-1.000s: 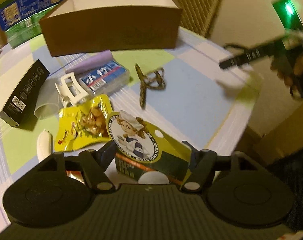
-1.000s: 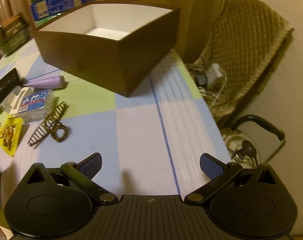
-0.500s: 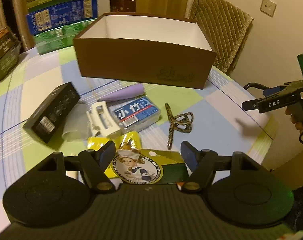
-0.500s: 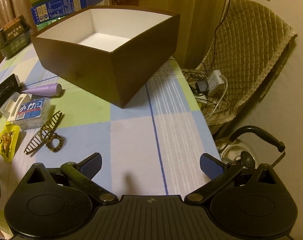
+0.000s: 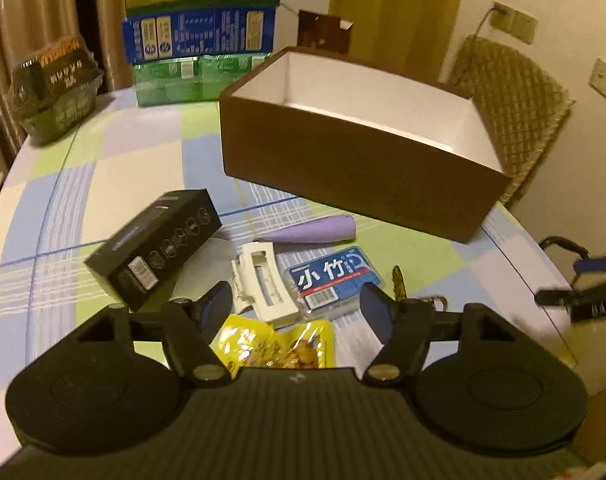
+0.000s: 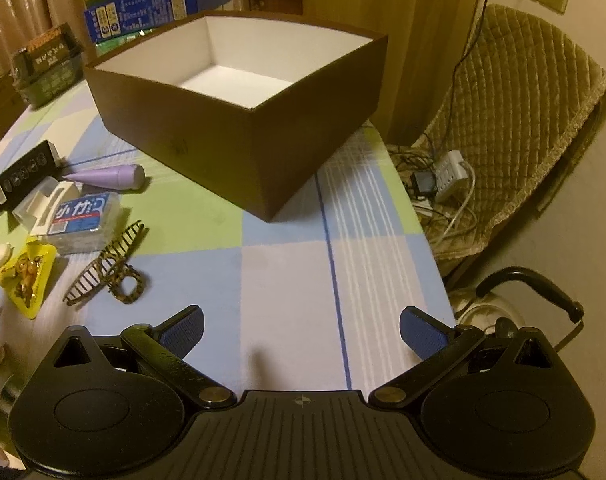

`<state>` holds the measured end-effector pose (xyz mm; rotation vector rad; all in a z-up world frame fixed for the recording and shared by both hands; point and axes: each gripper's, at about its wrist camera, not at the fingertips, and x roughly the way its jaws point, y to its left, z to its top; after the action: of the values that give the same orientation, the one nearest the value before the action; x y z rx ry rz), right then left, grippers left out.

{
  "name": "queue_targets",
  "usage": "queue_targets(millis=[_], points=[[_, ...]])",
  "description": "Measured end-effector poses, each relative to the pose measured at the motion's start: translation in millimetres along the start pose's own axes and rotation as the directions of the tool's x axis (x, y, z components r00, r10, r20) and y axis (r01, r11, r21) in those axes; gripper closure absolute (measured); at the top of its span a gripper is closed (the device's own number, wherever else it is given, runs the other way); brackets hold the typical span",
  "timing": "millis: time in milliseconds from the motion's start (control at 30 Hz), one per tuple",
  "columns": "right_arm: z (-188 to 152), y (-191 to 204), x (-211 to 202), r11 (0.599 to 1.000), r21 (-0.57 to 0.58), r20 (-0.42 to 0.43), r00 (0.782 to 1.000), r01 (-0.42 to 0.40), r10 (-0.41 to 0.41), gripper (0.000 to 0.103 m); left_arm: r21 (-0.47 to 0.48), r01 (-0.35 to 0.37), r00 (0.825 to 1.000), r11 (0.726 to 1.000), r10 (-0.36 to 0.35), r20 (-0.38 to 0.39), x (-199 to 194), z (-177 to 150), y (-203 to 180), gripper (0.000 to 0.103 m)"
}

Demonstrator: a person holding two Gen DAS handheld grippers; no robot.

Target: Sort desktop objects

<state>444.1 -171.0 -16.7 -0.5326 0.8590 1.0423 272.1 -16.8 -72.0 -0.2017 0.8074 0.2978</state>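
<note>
A brown box (image 5: 363, 172) with a white inside stands open at the back of the table. In front of it lie a black carton (image 5: 155, 252), a purple tube (image 5: 315, 232), a white claw clip (image 5: 263, 280), a blue tissue pack (image 5: 335, 276), a leopard-print hair clip (image 6: 103, 272) and a yellow snack packet (image 5: 275, 348). My left gripper (image 5: 299, 306) hovers open above the snack packet, with nothing pressed between its pads. My right gripper (image 6: 301, 330) is open over bare tablecloth, right of the clutter and short of the box (image 6: 243, 136).
Stacked blue and green cartons (image 5: 199, 40) and a dark pack (image 5: 55, 92) stand at the table's far side. A quilted chair (image 6: 515, 120), a power strip with cables (image 6: 451, 176) and a kettle handle (image 6: 531, 284) sit beyond the table's right edge.
The left gripper has risen and tipped up. The green carton with the nurse picture that lay between its fingers has dropped out of its view. The right gripper has hardly moved.
</note>
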Motion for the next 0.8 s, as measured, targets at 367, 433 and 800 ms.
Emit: queue_targets(millis=[367,433,800], points=[[-1,2,4,0.997,0.006,-0.014,0.997,-0.077,0.077,0.002,0.039,0.042,0.988,0.998,-0.036,-0.149,-55,-59,18,0.039],[-1,9,4,0.995,-0.005,-0.016,0.995,-0.099,0.099,0.002,0.002,0.013,0.987,1.000,-0.013,-0.160,-57,-65,27,0.039],[-33,57,-16,0.986,0.073,-0.057,0.987,-0.147,0.152,0.002,0.010,-0.003,0.966,1.000,0.006,-0.260,-48,-85,79,0.043]])
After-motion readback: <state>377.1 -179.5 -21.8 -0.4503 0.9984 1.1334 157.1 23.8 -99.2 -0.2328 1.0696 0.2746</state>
